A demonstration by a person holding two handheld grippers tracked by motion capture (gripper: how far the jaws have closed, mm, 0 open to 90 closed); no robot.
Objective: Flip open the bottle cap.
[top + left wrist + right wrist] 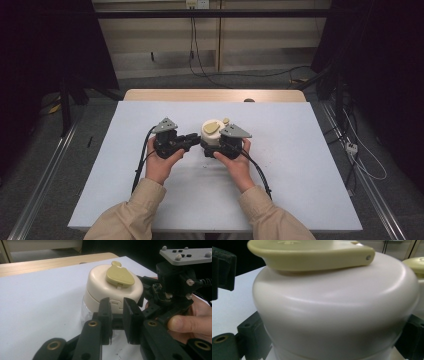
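While the right claw (212,145) grips it, the jar (212,132) faces the left claw (196,140).

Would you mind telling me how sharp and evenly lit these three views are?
High view: table evenly lit, surroundings dark, jar small but sharp. Left gripper view: cream lid crisp, nearest jaw parts soft. Right gripper view: lid so close it blurs, with a soft glare band.
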